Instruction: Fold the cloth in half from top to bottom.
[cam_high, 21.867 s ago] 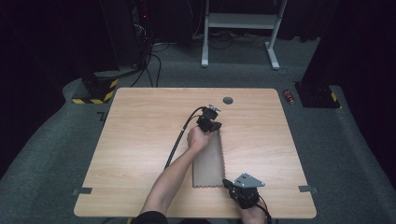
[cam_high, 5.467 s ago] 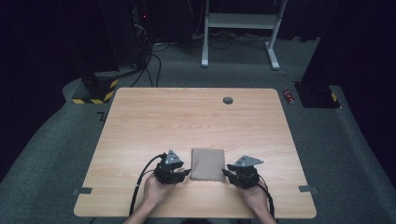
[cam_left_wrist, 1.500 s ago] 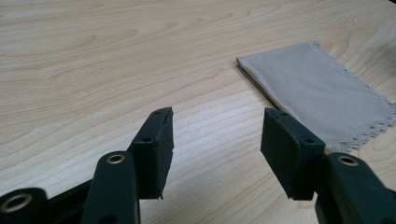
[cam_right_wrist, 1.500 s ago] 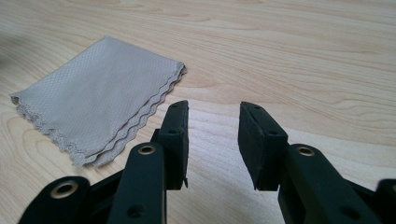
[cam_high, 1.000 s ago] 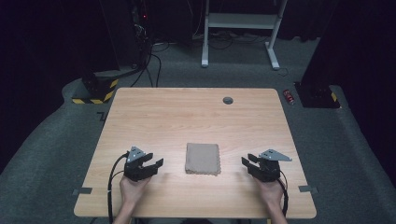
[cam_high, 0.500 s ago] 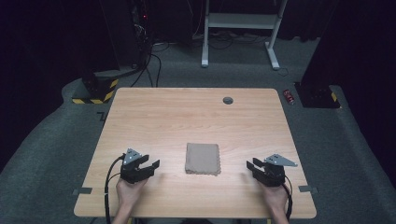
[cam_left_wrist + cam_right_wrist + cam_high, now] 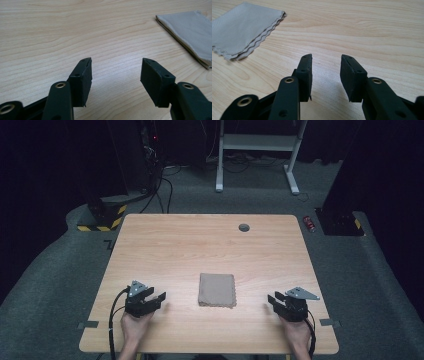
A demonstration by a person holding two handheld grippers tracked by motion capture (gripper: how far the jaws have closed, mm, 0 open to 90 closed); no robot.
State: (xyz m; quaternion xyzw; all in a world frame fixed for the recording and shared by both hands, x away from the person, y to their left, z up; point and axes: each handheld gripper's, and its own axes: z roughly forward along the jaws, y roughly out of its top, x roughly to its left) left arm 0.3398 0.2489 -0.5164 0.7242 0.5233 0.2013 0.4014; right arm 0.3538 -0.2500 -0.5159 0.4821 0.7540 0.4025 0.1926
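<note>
We see the folded beige cloth square [image 7: 216,290] flat at centre of the light wood table [image 7: 190,245]. L gripper [image 7: 159,298] and R gripper [image 7: 272,301] sit well apart from it, both w/ jaws apart, nothing between.

The cloth [image 7: 217,290] lies on the counter [image 7: 210,245], midway between its left and right edges, nearer the front edge. The left tool [image 7: 156,301] sits toward the front left corner, the right tool [image 7: 273,301] toward the front right corner, both well apart from the cloth.
</note>
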